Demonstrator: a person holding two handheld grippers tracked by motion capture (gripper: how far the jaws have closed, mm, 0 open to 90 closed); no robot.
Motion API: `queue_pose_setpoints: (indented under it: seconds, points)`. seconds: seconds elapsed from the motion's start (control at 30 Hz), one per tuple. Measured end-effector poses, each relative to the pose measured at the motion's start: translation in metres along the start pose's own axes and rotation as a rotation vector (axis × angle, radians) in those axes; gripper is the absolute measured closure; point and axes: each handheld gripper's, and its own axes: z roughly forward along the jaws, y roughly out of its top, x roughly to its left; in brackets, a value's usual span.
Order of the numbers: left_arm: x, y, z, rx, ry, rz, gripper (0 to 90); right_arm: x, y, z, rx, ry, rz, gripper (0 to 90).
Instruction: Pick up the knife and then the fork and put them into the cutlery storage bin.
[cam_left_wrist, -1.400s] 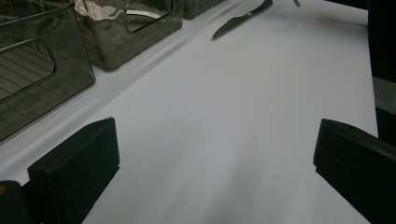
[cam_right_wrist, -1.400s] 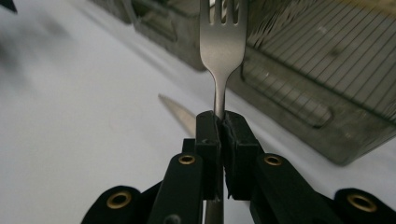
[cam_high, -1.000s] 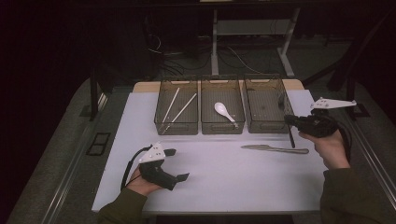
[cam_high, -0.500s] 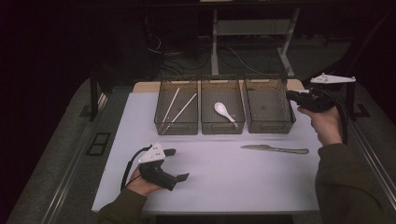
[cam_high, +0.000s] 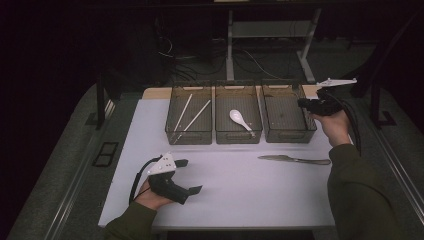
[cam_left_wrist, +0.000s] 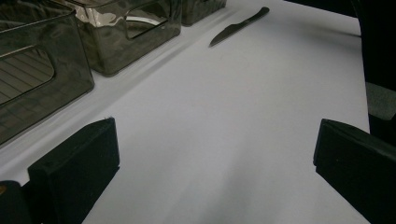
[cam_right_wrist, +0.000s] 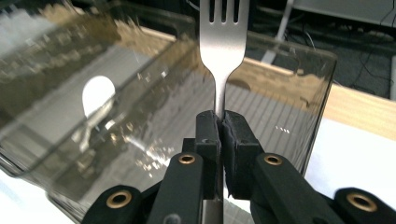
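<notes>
My right gripper (cam_right_wrist: 218, 122) is shut on the neck of a silver fork (cam_right_wrist: 223, 42), tines pointing away, above the right-hand clear bin (cam_right_wrist: 299, 93). From the high view, that gripper (cam_high: 306, 104) hangs at the right bin's (cam_high: 288, 131) right rim. A table knife (cam_high: 294, 159) lies on the white table surface in front of that bin; it shows far off in the left gripper view as well (cam_left_wrist: 238, 27). My left gripper (cam_high: 189, 176) rests open near the table's front left, nothing between its jaws (cam_left_wrist: 205, 177).
Three clear bins stand in a row at the back. The left bin (cam_high: 189, 134) holds chopsticks (cam_high: 192, 117); the middle bin (cam_high: 238, 135) holds a white spoon (cam_high: 239, 119). A wooden table edge (cam_right_wrist: 359, 107) runs behind the bins. Cables lie on the floor beyond.
My right gripper has lifted from beside the knife and moved back and up to the right bin's rim. The left gripper and the knife have stayed put.
</notes>
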Motion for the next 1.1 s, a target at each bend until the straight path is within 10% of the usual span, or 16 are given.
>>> queue_pose_setpoints:
  seconds: [0.87,1.1]
  points:
    - [-0.001,0.001,-0.001,-0.003,0.001,0.000,0.0,0.005,-0.020,0.037,0.198,-0.032,-0.049,83.2]
    - [-0.001,0.001,-0.001,-0.001,-0.001,0.004,0.0,0.007,-0.020,0.037,0.183,-0.001,-0.017,62.8]
